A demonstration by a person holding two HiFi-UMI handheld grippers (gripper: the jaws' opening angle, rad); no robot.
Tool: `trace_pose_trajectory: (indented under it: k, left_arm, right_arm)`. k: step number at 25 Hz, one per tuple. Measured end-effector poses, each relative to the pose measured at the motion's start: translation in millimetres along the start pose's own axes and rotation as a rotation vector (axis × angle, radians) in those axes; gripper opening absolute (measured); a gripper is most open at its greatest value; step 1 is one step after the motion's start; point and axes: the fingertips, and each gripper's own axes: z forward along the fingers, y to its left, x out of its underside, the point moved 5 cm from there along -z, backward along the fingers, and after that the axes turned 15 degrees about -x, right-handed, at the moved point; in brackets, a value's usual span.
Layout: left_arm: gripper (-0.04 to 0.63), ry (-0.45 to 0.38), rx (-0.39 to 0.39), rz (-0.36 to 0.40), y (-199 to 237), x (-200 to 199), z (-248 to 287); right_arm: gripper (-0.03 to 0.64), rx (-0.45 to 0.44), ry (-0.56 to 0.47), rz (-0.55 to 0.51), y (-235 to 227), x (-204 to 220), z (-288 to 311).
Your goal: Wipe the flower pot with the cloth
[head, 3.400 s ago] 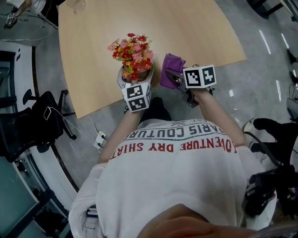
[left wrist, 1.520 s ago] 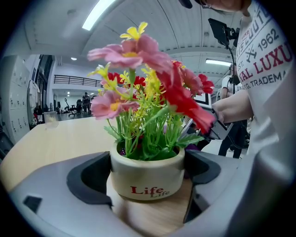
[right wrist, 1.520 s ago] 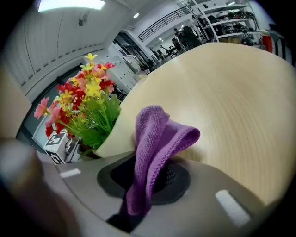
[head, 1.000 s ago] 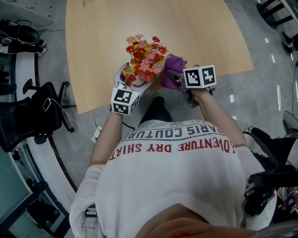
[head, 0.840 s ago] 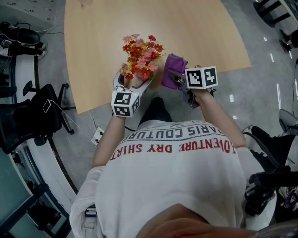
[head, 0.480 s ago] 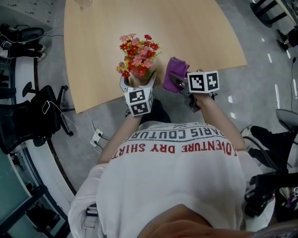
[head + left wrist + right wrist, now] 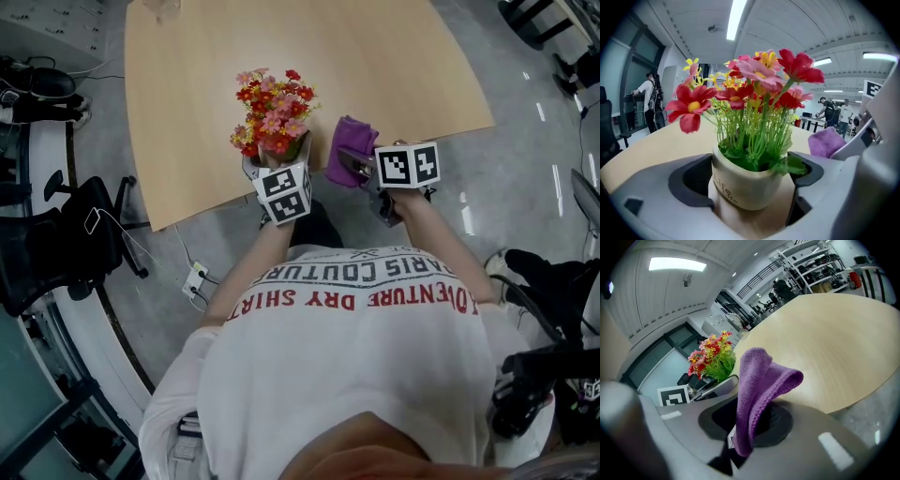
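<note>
Holding the pot [image 7: 745,180] of flowers [image 7: 750,89], the left gripper [image 7: 274,161] has its fingers [image 7: 651,201] clamped on the pot's two sides. The pot is over the near edge of the counter [image 7: 375,56]. I cannot tell if it touches. The right gripper [image 7: 356,167] is just beside it, its fingers [image 7: 825,446] pinching a purple cloth [image 7: 761,380]. The cloth sticks up and flops over, apart from the pot.

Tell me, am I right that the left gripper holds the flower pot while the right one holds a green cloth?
Not quite: the cloth is purple, not green, as the right gripper view shows. The rest holds: the left gripper grips the flower pot and the right gripper grips the cloth.
</note>
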Motion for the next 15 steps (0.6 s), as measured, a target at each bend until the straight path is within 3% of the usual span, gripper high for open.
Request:
trace_pose_trajectory:
  k: [8,15]
  left_arm:
    - [0.485,-0.013,0.045,0.019,4.9,-3.4,-3.3]
    - [0.483,-0.019,0.213,0.11,11.9,-0.7,0.1]
  right_arm:
    - [0.059,-0.017,0.008,-0.004,6.7,-2.5,6.3]
    - [0.059,-0.074,0.015,-0.011,11.0,-10.3,21.7]
